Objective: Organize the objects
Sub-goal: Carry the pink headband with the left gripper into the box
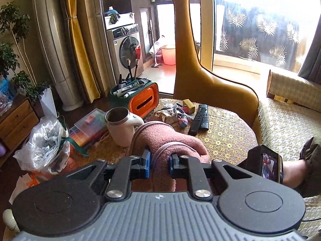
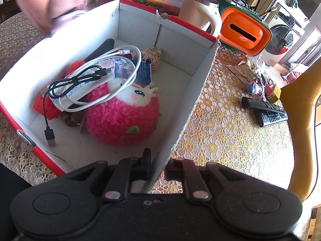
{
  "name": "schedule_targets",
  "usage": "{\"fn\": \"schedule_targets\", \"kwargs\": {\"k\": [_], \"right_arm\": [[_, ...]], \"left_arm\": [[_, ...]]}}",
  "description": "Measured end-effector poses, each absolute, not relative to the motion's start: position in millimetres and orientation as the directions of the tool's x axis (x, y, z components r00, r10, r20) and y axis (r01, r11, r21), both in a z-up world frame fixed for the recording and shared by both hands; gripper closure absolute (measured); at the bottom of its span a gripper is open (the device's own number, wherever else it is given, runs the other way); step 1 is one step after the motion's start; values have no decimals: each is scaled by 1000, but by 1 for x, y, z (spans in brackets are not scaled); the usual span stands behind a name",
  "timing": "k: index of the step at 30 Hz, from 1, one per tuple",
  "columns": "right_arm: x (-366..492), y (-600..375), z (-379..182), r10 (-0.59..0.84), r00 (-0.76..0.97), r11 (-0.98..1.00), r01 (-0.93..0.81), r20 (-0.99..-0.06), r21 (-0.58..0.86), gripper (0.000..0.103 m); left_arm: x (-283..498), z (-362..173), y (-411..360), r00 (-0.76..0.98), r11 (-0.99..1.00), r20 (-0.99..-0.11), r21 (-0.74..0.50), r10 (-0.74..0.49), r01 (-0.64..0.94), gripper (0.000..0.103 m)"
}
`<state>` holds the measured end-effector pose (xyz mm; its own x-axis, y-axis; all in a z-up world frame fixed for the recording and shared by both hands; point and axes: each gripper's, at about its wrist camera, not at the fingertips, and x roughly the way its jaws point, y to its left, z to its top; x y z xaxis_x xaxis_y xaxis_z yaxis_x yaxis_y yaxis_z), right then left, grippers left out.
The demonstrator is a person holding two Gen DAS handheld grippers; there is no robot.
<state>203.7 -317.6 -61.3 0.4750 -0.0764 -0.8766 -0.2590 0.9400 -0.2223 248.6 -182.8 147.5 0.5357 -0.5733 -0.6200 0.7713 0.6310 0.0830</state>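
Cables (image 2: 94,76) lie on plush toy (image 2: 122,118) inside box (image 2: 138,28).

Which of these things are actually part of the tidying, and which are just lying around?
In the job:
- pink fleece item, clamped in left hand-held gripper
- cardboard box, wall pinched by right hand-held gripper

Lying about:
- mug
- two remotes
- orange tissue box

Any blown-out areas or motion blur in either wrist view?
Left wrist view: the window is blown out, the giraffe seat backlit, everything else sharp. Right wrist view: the pink fleece item at top left is smeared by blur, and the box wall glares white.
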Motion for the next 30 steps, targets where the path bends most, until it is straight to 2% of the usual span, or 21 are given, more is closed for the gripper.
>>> {"fn": "schedule_targets", "kwargs": {"k": [7, 16, 30], "right_arm": [[204, -319, -62, -69, 474, 941, -260, -878, -214, 92], [205, -318, -62, -71, 471, 940, -262, -879, -217, 92], [205, -321, -63, -68, 466, 945, -253, -882, -206, 92]], "left_arm": [[265, 119, -210, 493, 620, -666, 59, -560, 783, 87], [289, 37, -222, 431, 644, -791, 63, -433, 763, 87], [305, -26, -242, 382, 666, -859, 65, -342, 743, 87]]}}
